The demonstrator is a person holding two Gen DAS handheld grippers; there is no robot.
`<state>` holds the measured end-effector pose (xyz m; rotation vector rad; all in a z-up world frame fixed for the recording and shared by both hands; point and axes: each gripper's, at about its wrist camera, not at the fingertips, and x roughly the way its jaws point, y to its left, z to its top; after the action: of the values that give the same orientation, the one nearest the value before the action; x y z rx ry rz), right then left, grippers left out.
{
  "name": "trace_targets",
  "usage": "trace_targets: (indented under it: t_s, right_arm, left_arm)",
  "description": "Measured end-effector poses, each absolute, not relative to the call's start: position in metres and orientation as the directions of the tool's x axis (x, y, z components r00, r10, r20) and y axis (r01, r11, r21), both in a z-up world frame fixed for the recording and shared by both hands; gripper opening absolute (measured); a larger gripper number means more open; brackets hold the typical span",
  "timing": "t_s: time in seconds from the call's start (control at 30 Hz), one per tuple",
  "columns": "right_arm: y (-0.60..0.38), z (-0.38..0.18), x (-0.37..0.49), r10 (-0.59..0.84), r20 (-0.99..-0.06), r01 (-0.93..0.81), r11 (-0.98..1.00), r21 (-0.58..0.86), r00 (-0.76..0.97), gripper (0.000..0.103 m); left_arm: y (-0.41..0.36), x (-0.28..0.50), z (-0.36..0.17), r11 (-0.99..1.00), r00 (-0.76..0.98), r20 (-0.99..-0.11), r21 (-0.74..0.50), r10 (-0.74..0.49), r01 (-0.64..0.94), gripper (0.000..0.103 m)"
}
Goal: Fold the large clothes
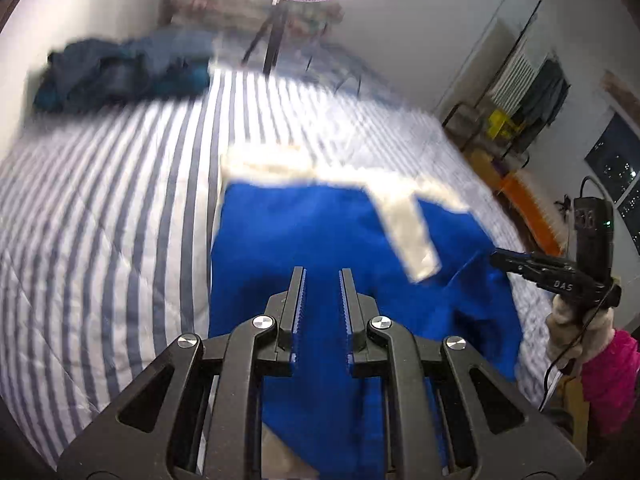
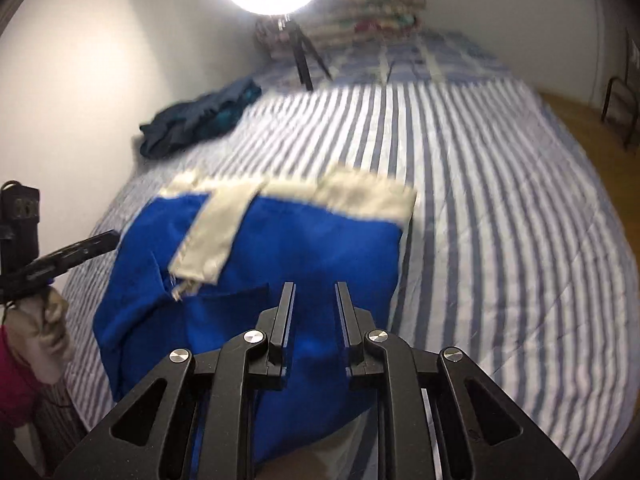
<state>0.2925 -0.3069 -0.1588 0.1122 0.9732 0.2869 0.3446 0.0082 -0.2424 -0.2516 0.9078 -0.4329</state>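
You hold two grippers, left gripper (image 1: pixel 322 272) and right gripper (image 2: pixel 315 286), each with jaws narrowly parted and empty, above one blue garment (image 1: pixel 304 240) with cream trim spread on the striped bed (image 1: pixel 120 200), beyond which lies one dark clothes heap (image 1: pixel 120 76).

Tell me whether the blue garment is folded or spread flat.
Folded, roughly. The blue garment lies doubled into a compact block on the bed, a cream strip turned over its top.

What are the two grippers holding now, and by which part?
Nothing, it seems. The left gripper and right gripper hover with narrowly parted jaws over the blue garment with cream trim, which lies on the striped bedcover; no cloth is pinched.
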Motion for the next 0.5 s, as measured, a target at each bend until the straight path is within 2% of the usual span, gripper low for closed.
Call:
trace_targets:
  t_s: [0.13, 0.3, 0.4, 0.47, 0.5]
  right_arm:
    - [-0.306, -0.186, 0.283, 0.313, -0.828, -0.184, 0.949, 0.256, 0.465, 0.017]
    - [-0.305, -0.196, 0.276, 0.332, -0.839, -0.166, 0.943, 0.288, 0.431, 0.017]
    - [-0.305, -0.18, 0.271, 0.349, -0.837, -0.208, 0.936, 0.285, 0.421, 0.016]
    - [-0.313, -0.168, 0.265, 0.351, -0.817, -0.213, 0.935, 0.283, 0.457, 0.019]
    - [-0.319, -0.165, 0.263, 0.346, -0.808, -0.199, 0.938, 0.284, 0.476, 0.031]
  left_arm:
    - [0.004, 0.332, -0.286, 0.881, 0.489, -0.733, -0.402, -0.472, 0.248, 0.013]
    - [0.004, 0.331, -0.272, 0.879, 0.459, -0.75, -0.398, -0.477, 0.262, 0.013]
    - [0.022, 0.331, -0.253, 0.861, 0.485, -0.712, -0.44, -0.508, 0.255, 0.015]
    - [0.042, 0.335, -0.246, 0.84, 0.508, -0.678, -0.501, -0.531, 0.209, 0.045]
    - [0.05, 0.338, -0.245, 0.828, 0.515, -0.667, -0.532, -0.539, 0.178, 0.074]
